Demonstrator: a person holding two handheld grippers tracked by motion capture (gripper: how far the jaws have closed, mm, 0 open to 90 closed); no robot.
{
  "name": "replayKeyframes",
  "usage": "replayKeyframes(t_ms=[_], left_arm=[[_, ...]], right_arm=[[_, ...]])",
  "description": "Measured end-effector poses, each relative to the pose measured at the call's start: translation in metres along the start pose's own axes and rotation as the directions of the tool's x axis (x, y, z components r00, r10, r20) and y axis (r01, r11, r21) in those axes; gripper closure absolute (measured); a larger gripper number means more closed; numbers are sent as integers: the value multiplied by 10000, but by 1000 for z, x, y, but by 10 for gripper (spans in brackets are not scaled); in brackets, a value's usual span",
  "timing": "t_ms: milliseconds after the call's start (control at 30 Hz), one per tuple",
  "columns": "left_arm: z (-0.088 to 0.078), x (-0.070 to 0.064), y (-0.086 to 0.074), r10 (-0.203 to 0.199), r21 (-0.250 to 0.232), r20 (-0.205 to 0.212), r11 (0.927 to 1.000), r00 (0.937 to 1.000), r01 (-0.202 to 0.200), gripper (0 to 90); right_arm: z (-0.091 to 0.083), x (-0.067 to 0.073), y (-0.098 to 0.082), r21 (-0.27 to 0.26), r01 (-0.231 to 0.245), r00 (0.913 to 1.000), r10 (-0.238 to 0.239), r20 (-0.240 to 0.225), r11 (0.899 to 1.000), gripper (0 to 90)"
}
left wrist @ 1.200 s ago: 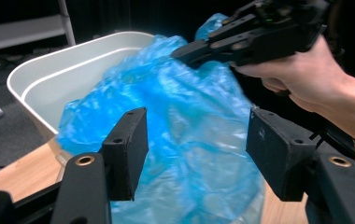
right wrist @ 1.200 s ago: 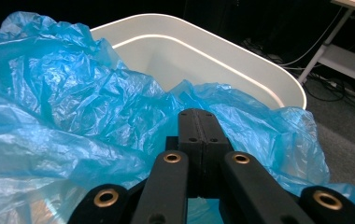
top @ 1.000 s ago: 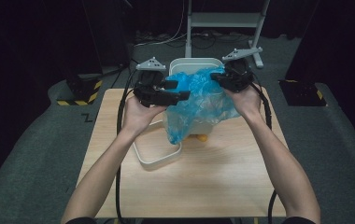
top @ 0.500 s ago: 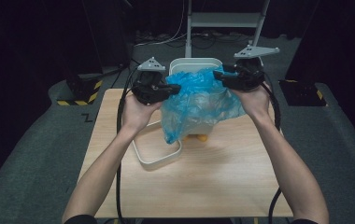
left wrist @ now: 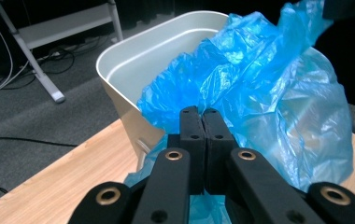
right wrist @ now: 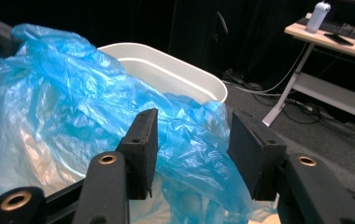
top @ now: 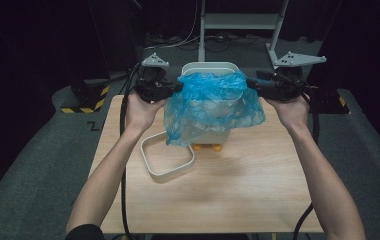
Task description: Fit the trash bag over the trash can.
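Note:
A crumpled blue plastic bag (top: 213,105) hangs over the open top and front of a white bin (top: 208,67) at the far middle of the wooden table (top: 238,190). My left gripper (top: 178,86) is shut on the bag's left edge; in the left gripper view the jaws (left wrist: 202,112) meet against the blue film (left wrist: 259,93) in front of the bin (left wrist: 133,51). My right gripper (top: 250,82) is at the bag's right edge and has just been opening. In the right gripper view (right wrist: 194,121) its jaws stand apart, with the bag (right wrist: 49,93) lying loose between and below them and the bin rim (right wrist: 166,65) behind.
A white rectangular ring frame (top: 168,157) lies flat on the table near the bin's front left. Small orange pieces (top: 208,147) peek out under the bag. Behind the table stand a white metal frame (top: 238,20) and a yellow-black striped base (top: 85,107). A desk with a keyboard (right wrist: 339,32) is far off.
The left jaws closed on the bag's left edge and the right jaws let go and opened. Both hands moved apart, and the bag now spreads wider over the bin.

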State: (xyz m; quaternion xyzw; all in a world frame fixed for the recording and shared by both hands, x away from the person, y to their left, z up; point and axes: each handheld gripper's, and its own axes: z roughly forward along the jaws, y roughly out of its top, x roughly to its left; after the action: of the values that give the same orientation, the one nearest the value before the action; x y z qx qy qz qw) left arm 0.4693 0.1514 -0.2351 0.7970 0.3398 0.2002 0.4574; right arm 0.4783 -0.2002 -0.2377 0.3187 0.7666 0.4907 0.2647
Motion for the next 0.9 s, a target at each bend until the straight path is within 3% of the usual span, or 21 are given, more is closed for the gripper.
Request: replayKeyframes(t_ms=[200,267,433,567,900], left_arm=[[4,5,2,89,35,-266,10000,9996,-88,878],[7,7,2,45,60,-261,10000,9997,-43,874],[13,12,2,45,-11,-586,10000,9983,-45,849],[16,16,4,-22,-41,-681,10000,9977,20,860],[22,28,9,-150,-187,-876,9997,9960,134,821]], right_arm=[[7,2,-2,-143,88,9991,-94,-420,9999,504],[13,2,-3,-63,128,9978,-132,-657,9999,617],[26,5,-8,136,613,9968,-605,-529,9980,885],[25,7,-4,-205,654,9977,-658,-177,9976,900],[38,4,4,-75,675,9968,-671,437,9977,900]])
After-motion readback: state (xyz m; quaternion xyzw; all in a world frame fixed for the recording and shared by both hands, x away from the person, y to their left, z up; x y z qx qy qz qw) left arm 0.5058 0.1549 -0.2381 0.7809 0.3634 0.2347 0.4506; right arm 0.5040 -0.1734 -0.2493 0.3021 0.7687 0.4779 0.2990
